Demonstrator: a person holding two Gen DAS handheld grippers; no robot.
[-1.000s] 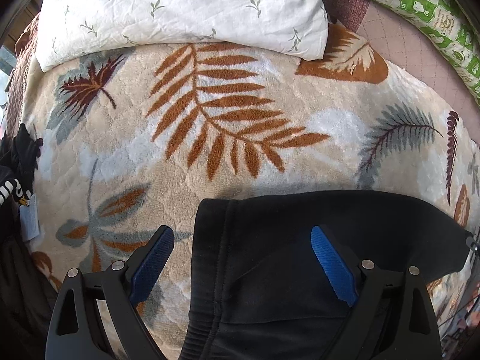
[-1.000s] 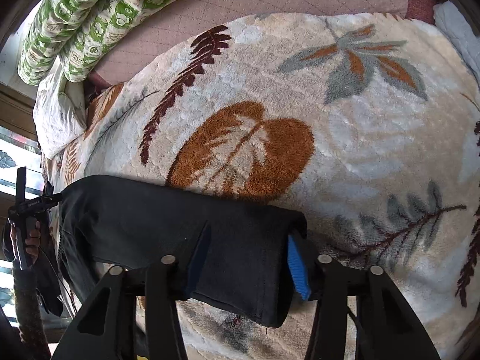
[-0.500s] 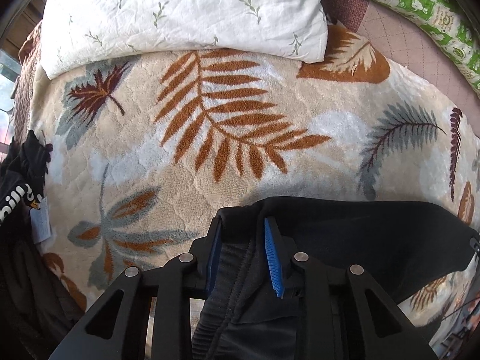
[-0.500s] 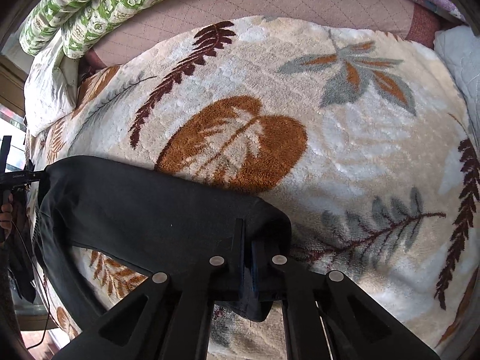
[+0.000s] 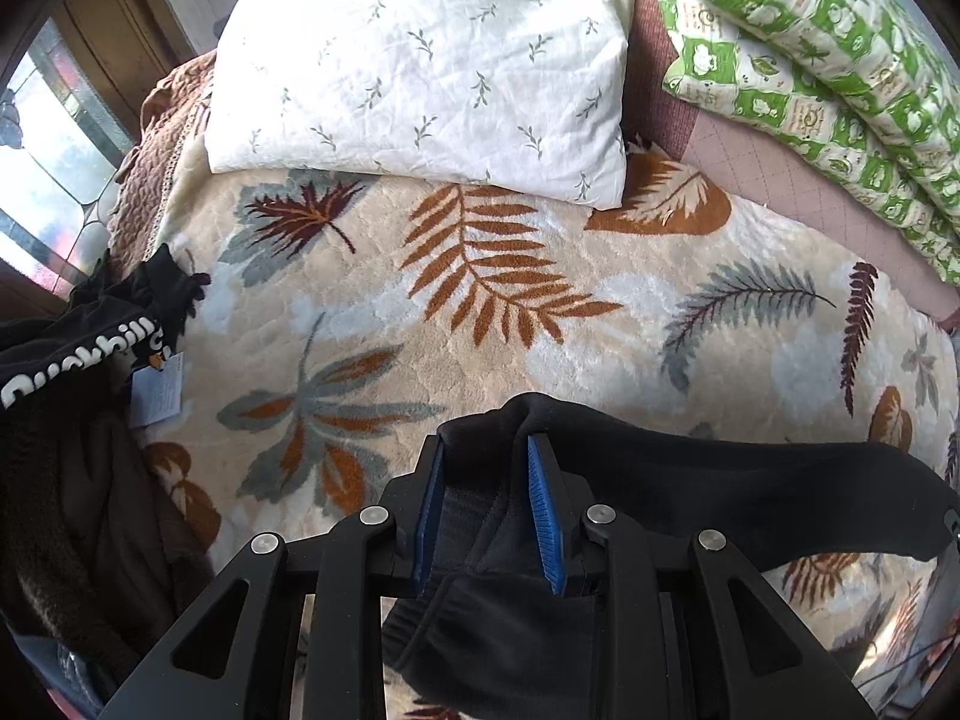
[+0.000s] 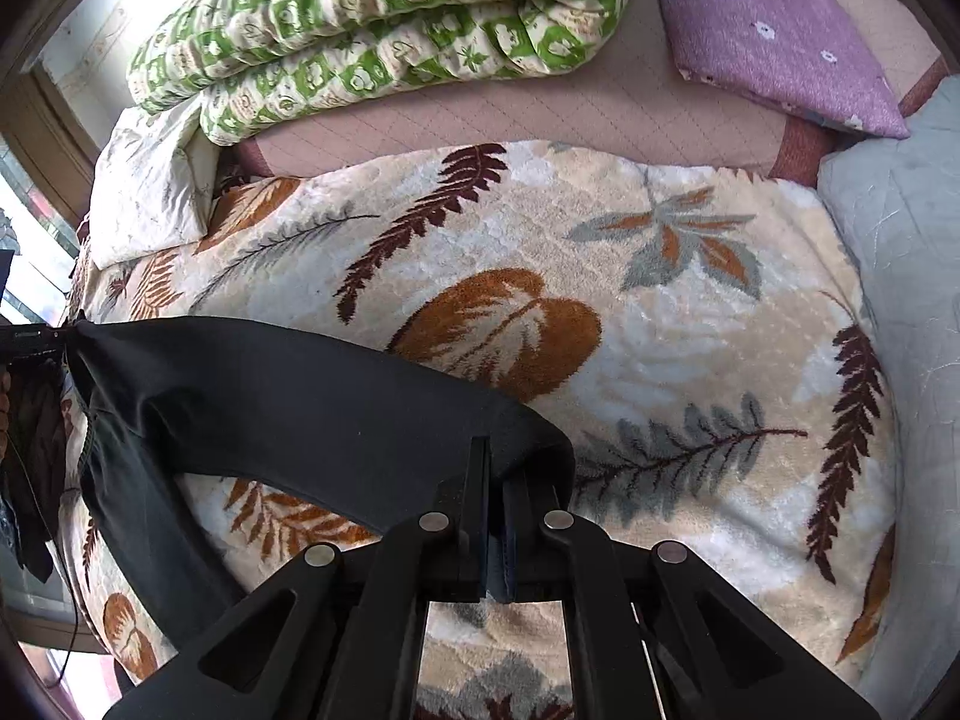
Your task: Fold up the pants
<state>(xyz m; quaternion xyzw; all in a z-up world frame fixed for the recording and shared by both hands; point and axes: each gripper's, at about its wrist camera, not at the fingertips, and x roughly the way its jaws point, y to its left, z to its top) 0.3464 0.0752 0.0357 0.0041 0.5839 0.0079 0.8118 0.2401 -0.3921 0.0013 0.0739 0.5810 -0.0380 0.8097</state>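
The black pants (image 5: 690, 492) hang stretched between my two grippers, lifted above a leaf-patterned blanket (image 5: 480, 312). My left gripper (image 5: 483, 456) is shut on a bunched fold near the ribbed waistband, its blue pads (image 5: 543, 516) pressing the cloth. In the right wrist view my right gripper (image 6: 495, 462) is shut tight on the other end of the pants (image 6: 300, 396), which sag in an arc with a leg trailing down to the lower left. The left gripper shows small at the far left edge (image 6: 30, 339).
A white leaf-print pillow (image 5: 420, 60) lies at the far end of the blanket. A green patterned quilt (image 6: 372, 18) and a purple pillow (image 6: 774, 36) lie beyond. A pale blue pillow (image 6: 900, 270) is at the right. Dark clothes (image 5: 66, 420) are piled at the left.
Both grippers closed on the pants, which lay flat a second ago, and raised them. The cloth now hangs in an arc with blanket showing under it.
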